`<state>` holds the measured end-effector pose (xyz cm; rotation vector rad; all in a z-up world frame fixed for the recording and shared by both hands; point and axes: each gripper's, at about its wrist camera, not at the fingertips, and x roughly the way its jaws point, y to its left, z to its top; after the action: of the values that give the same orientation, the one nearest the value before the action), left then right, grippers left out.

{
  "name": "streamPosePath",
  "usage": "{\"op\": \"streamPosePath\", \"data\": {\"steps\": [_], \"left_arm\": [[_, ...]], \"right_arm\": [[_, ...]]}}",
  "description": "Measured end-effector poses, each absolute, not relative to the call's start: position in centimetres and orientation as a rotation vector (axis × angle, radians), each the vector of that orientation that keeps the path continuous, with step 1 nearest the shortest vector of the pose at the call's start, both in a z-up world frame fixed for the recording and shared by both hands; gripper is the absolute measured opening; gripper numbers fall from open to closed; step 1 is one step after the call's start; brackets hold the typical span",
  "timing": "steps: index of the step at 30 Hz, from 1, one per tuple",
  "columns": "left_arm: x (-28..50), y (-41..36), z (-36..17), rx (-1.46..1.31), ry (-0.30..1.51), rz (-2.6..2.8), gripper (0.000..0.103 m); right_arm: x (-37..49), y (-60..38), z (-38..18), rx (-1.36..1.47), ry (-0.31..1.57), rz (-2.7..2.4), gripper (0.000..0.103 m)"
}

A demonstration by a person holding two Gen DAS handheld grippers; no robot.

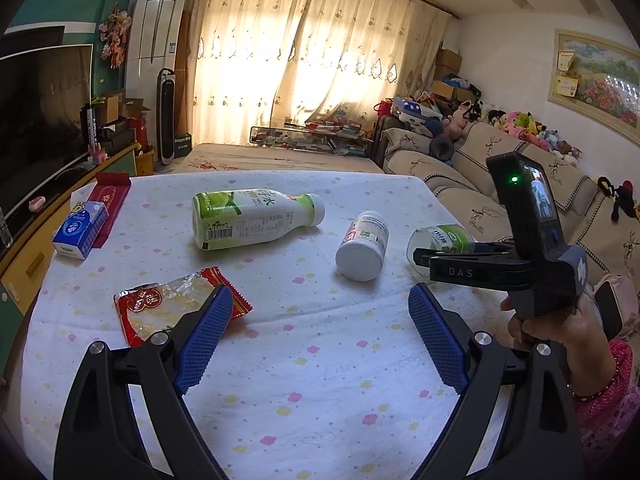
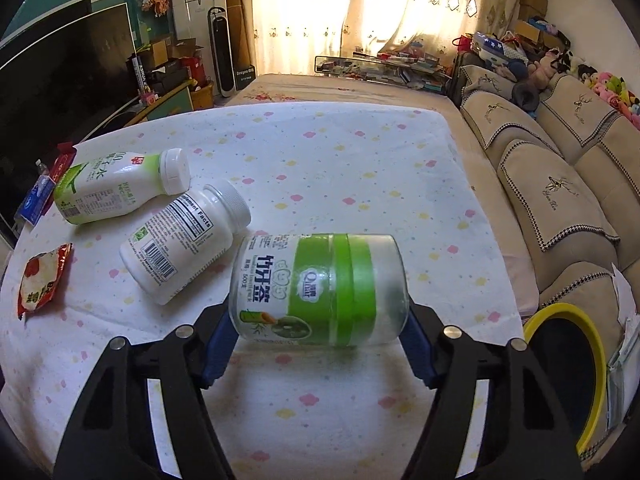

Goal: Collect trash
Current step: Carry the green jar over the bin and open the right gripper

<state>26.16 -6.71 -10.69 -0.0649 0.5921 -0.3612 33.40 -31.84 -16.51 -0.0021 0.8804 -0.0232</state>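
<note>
A clear jar (image 2: 320, 288) with a green label lies on its side on the flowered tablecloth (image 2: 320, 152). My right gripper (image 2: 318, 320) is shut on it, one blue pad at each end. In the left wrist view the same jar (image 1: 440, 240) shows beyond the right gripper's black body. A white pill bottle (image 2: 184, 244) and a green-and-white drink bottle (image 2: 120, 188) lie to the jar's left. My left gripper (image 1: 320, 294) hangs open over the cloth with nothing between its fingers. Its left finger overlaps a corner of a red snack wrapper (image 1: 160, 304).
A bin with a yellow rim (image 2: 592, 344) stands off the table's right edge, beside the beige sofa (image 2: 560, 200). A blue tissue pack (image 1: 80, 232) and a red box (image 1: 112, 200) sit at the table's left edge. A person's hand (image 1: 560, 328) holds the right gripper.
</note>
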Motion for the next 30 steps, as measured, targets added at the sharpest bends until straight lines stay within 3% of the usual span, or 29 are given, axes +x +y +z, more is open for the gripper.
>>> {"op": "streamPosePath", "data": {"steps": [14,30], "left_arm": [[26.2,-7.0,-10.9,-0.045,0.593,-0.359,0.088],[26.0,-7.8,-10.9,0.012,0.581,-0.36,0.088]], "right_arm": [[26.0,-35.3,-12.9,0.036,0.776,-0.057,0.067],[20.8,-48.0,-15.4,0.188,0.8,-0.305,0.067]]}}
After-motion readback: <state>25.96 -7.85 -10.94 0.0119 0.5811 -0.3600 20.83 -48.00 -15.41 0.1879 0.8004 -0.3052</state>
